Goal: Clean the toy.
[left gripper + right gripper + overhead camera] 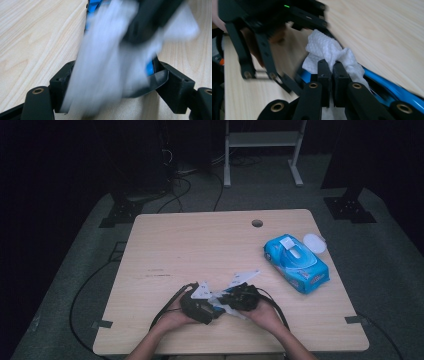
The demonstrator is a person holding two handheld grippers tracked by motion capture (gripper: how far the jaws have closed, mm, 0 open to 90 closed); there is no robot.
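Observation:
A white wipe (233,311) hangs between my two grippers near the table's front edge. My right gripper (226,303) is shut on the crumpled wipe (329,50); in the right gripper view its two black jaws (331,68) press together on the cloth. My left gripper (215,308) faces it from the left. In the left gripper view its jaws (117,77) stand wide apart, and the blurred wipe (100,65) passes between them. The dark body of the right gripper (150,17) shows just beyond. A hand holds each gripper.
A blue wipes pack (296,262) with a white flap lies at the table's right side, and a round white lid (315,241) rests behind it. The wooden table (190,245) has a cable hole (257,223) at the back. Cables trail off the front edge.

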